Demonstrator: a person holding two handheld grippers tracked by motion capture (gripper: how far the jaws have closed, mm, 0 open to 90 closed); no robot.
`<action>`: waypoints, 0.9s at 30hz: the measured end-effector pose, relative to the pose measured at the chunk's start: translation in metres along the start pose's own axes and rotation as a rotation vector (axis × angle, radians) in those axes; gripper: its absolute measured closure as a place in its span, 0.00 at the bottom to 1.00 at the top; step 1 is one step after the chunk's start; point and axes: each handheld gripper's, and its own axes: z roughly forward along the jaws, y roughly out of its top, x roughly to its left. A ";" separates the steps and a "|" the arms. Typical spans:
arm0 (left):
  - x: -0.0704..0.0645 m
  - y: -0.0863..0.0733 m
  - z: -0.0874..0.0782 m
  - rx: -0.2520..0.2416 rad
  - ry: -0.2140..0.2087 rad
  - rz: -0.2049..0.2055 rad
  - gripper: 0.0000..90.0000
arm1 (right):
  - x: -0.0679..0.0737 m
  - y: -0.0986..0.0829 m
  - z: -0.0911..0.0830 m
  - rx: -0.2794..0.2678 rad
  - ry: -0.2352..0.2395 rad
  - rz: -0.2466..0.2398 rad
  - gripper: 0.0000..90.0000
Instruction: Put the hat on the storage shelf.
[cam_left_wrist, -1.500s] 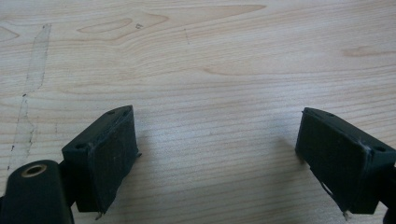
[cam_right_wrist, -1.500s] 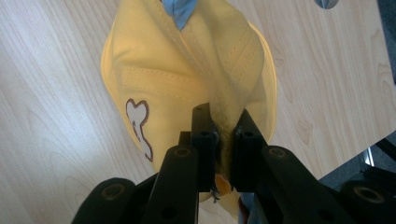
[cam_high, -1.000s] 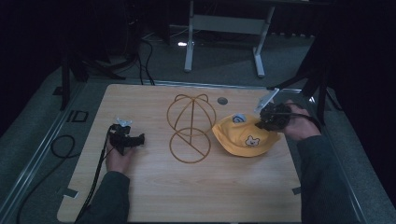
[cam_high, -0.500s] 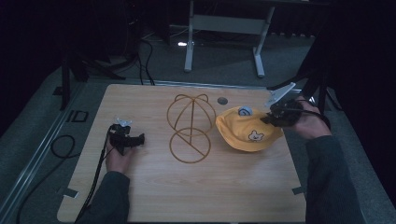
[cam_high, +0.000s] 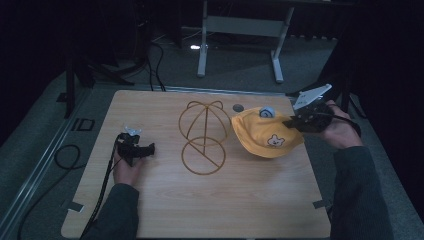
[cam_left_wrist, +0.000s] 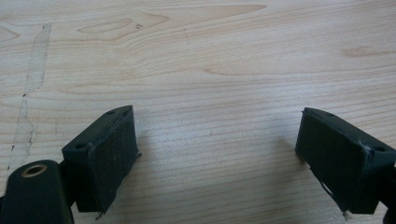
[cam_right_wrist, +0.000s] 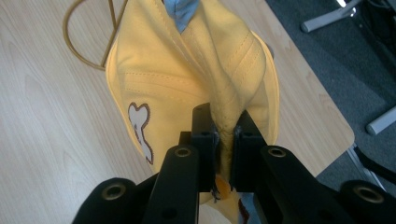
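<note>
A yellow cap (cam_high: 262, 134) with a small bear patch and a blue top piece hangs tilted above the table's right side. My right gripper (cam_high: 295, 122) is shut on a pinched fold of the yellow cap (cam_right_wrist: 201, 79), lifting its right edge. A gold wire hat stand (cam_high: 204, 135) sits at the table's middle, just left of the cap. My left gripper (cam_high: 145, 148) rests low at the table's left with its jaws wide open, and in the left gripper view bare wood (cam_left_wrist: 210, 93) lies between its pads (cam_left_wrist: 112, 154).
The wooden table (cam_high: 200, 210) has a small round hole (cam_high: 238, 107) near its far edge behind the cap. A cable trails from the left gripper off the table's left side. A metal frame's legs (cam_high: 240, 30) stand on the floor beyond the table.
My right gripper has lifted the cap and drawn it up and to the right; the cap now hangs tilted. The left gripper has stayed still.
</note>
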 end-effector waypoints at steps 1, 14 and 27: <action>0.000 0.000 0.000 0.000 0.000 0.000 0.14 | 0.000 0.000 -0.002 -0.008 0.001 0.000 0.92; 0.000 0.000 0.000 0.000 0.001 0.001 0.14 | 0.000 0.005 -0.018 -0.096 0.005 0.005 0.92; 0.000 0.000 0.000 0.001 0.001 0.002 0.14 | 0.003 0.015 -0.032 -0.174 0.011 -0.009 0.92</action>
